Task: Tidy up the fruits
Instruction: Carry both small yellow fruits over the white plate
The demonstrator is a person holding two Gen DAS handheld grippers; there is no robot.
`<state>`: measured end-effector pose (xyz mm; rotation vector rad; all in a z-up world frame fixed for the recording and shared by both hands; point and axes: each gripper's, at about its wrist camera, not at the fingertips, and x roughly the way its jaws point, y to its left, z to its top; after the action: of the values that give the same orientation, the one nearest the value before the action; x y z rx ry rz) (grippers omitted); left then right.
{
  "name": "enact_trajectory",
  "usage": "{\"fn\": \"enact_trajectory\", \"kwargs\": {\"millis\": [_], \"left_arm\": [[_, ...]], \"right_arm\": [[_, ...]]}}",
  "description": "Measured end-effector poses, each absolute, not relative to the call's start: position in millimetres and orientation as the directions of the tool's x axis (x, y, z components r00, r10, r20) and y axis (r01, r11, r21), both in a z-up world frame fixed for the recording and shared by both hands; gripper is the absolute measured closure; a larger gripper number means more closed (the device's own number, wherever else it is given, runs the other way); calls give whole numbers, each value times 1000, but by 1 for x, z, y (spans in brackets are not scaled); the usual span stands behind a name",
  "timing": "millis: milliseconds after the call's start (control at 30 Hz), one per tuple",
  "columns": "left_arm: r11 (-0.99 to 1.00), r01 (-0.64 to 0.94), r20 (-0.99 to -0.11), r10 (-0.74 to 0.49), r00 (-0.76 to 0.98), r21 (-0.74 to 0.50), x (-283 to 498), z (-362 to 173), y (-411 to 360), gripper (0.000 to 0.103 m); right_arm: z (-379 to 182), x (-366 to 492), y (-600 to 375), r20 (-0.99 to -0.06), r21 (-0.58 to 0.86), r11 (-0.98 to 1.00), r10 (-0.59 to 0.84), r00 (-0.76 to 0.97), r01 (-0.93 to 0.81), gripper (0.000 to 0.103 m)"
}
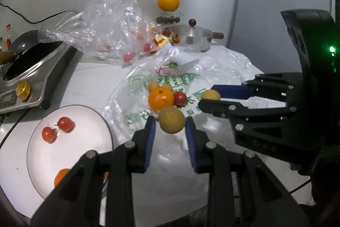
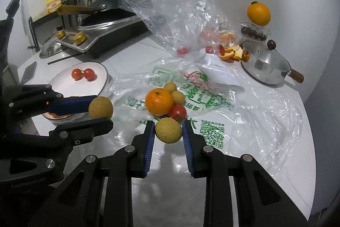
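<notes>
While each of our grippers carries a fruit, the rest of the pile lies on the printed plastic bag (image 2: 191, 86) in the middle of the white counter (image 2: 136, 52). Our left gripper (image 1: 170, 127) has its blue-padded jaws pinched on a round yellow-brown fruit (image 1: 171, 119), lifted just near of the pile; from the right wrist view that same gripper (image 2: 99, 109) comes in from the left, the fruit (image 2: 100, 107) held at its tip. Our right gripper (image 2: 168, 130) likewise has its jaws closed against a second yellow-brown fruit (image 2: 169, 130), and in the left wrist view it (image 1: 209, 97) reaches in from the right with that fruit (image 1: 210, 95) between its pads.

Just beyond the right gripper's fruit, on the bag, an orange (image 2: 159, 102) touches a red tomato (image 2: 178, 112) on its right and two small yellow fruits (image 2: 174, 92) on its far side.

To the left sits a white plate (image 1: 85, 116) holding two small tomatoes (image 1: 57, 129) side by side, with an orange piece (image 1: 61, 176) at its near edge, partly hidden by our left gripper.

Farther back, a crumpled clear bag (image 2: 182, 10) stands with red fruit inside, orange peel (image 2: 231, 52) beside it, and a lidded steel saucepan (image 2: 265, 65) to the right. Behind the pan, another orange (image 2: 258, 14) rests on a clear container of dark round fruit (image 2: 254, 32). At far left, a cooktop (image 2: 106, 35) carries a dark wok (image 2: 106, 5).
</notes>
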<state>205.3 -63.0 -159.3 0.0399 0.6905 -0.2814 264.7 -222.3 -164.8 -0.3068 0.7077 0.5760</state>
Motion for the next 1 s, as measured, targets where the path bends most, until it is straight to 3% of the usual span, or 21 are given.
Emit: {"fn": "enact_trajectory", "kwargs": {"millis": [1000], "left_arm": [[977, 186, -597, -209, 775, -101, 164, -155, 5, 74]], "right_arm": [[-155, 227, -155, -692, -131, 744, 405, 598, -655, 75]]}}
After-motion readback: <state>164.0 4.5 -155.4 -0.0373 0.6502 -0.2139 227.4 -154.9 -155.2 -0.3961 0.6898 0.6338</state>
